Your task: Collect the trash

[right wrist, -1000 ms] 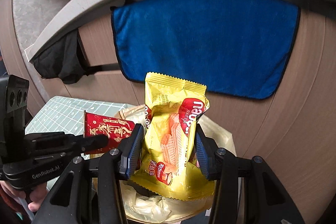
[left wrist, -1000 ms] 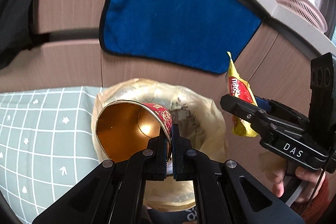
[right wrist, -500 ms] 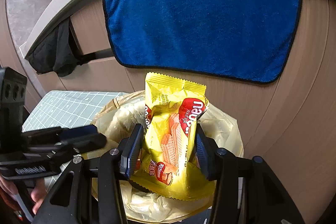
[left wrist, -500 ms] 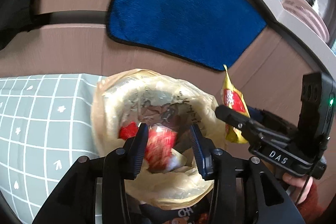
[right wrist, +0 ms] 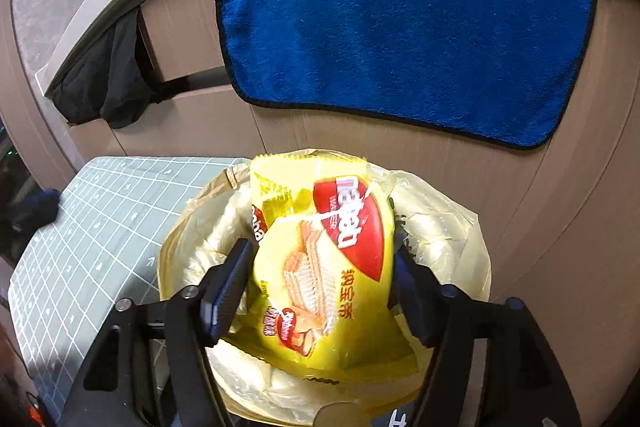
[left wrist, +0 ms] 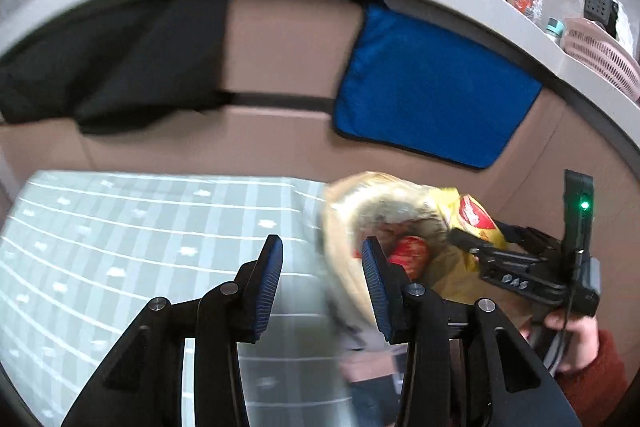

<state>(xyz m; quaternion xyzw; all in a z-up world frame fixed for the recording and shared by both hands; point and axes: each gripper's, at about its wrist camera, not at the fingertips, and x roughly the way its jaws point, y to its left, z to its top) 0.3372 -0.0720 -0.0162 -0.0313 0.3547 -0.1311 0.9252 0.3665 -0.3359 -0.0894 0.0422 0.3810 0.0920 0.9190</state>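
A bin lined with a yellowish plastic bag [right wrist: 440, 239] stands beside the table. My right gripper [right wrist: 320, 279] is over its mouth with a yellow wafer wrapper [right wrist: 320, 247] between its fingers, which look spread a little wider. In the left wrist view the wrapper [left wrist: 472, 219] hangs over the bin [left wrist: 360, 203]. A red paper cup [left wrist: 412, 255] lies inside the bin. My left gripper [left wrist: 320, 267] is open and empty, over the table's edge just left of the bin.
A green grid tablecloth [left wrist: 140, 247] covers the table on the left. A blue towel [right wrist: 400, 27] and a black cloth [left wrist: 120, 59] hang on the cabinet front behind. Bottles and a pink basket [left wrist: 600, 59] stand on the counter above.
My left gripper dropped the red cup into the bin, opened and swung left over the table. My right gripper moved down over the bin with the wrapper.
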